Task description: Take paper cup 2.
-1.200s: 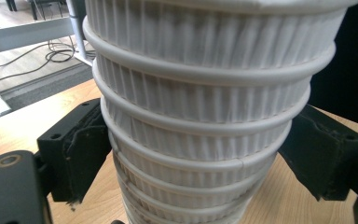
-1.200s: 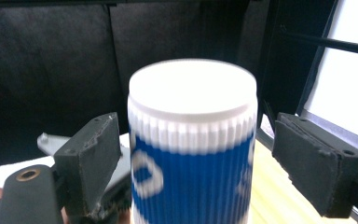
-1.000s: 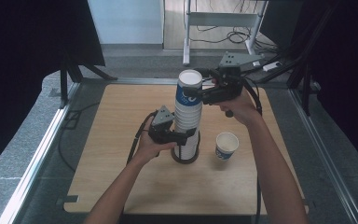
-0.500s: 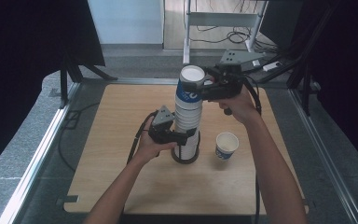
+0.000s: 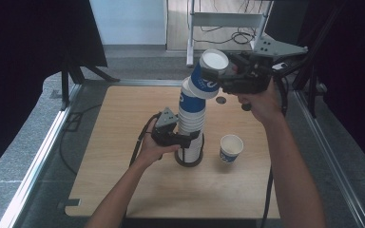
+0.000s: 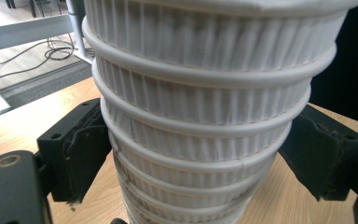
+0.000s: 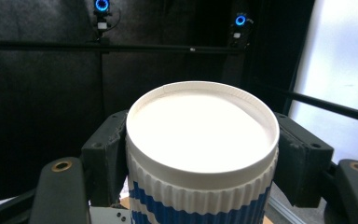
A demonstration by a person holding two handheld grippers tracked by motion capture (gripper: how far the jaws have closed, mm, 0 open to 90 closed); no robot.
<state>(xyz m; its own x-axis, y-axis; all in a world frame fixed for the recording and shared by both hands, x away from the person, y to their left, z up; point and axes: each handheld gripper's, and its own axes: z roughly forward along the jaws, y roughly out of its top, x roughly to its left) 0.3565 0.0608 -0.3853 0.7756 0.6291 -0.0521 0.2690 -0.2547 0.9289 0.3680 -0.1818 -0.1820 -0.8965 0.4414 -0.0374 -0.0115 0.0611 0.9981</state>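
- High view: the left gripper (image 5: 186,138) is closed around the lower part of a stack of cups (image 5: 192,118), which stands upright in a dark round holder (image 5: 188,161) near the middle of the table (image 5: 123,142). The right gripper (image 5: 223,78) holds the top cup (image 5: 208,73) by its upper wall; this cup is upside down, tilted, and lifted partly clear of the stack, its rim close to the next cup. 1 separate cup (image 5: 231,148) stands mouth up on the table, just right of the holder.
- Left gripper view: both black jaws press on opposite sides of the ribbed white stack (image 6: 205,121), so the grip is closed on it and looks meant to steady it.
- Right gripper view: the jaws clamp the blue-and-white top cup (image 7: 203,154) just below its flat white base, which faces the camera.
- Progress, as I judge it: 1 cup is already set apart, a 2nd is coming off, and many nested cups remain. Setting this cup down is what is left of this step.
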